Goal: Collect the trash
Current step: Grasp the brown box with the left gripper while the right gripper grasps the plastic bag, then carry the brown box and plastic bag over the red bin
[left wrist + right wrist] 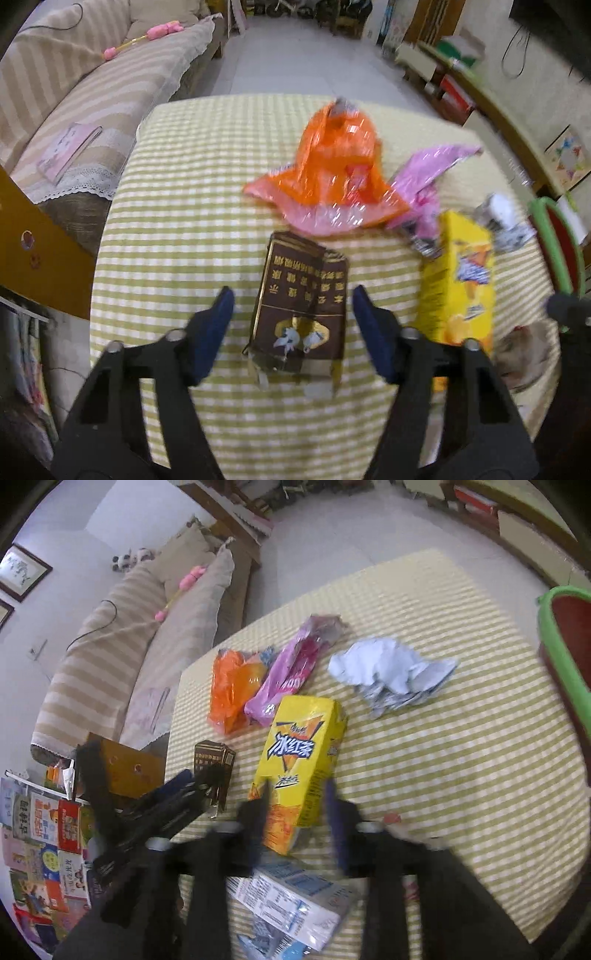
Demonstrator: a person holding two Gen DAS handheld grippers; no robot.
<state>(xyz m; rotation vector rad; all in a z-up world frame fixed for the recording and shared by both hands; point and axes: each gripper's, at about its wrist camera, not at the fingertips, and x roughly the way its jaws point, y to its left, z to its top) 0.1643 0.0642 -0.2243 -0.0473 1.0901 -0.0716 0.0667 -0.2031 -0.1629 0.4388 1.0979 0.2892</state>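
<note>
Left wrist view: left gripper (293, 302) has its two blue fingers (218, 321) straddling a crushed brown cigarette pack (301, 314) lying flat on the green-and-white checked tablecloth (177, 229). A visible gap of cloth shows on each side of the pack, so the pads are not pressing yet; the fingers stand at a medium spread, narrower than fully wide, holding nothing. The pack looks like light, thin card, already dented with a torn bottom edge. It will likely crush further, so pinch across the narrow width at mid-body, where the fingers already line up. Beyond the fingertips lies an orange wrapper (332, 173), with a pink wrapper (428, 177) past the right finger. Both are crinkly film, probably slippery and weightless. A yellow drink carton (461, 280) sits just outside the right finger.

Right wrist view: blurred. Right gripper (295, 805) has its fingers either side of the near end of the yellow drink carton (303, 746). The fingers look close against its sides, but the blur hides whether they actually grip, so I cannot tell. The carton is stiff coated card, likely empty and light, and smooth-sided. Best taken across the short width near the lower end. A white-and-blue carton (291, 901) lies under the fingers, nearer the camera. Crumpled white paper (391, 675) lies beyond and right of the fingertips; it is soft and can be grabbed anywhere. The left gripper (192, 786) shows to the left, over the brown pack (214, 760). A green-rimmed bin (561, 657) sits at the far right.
</note>
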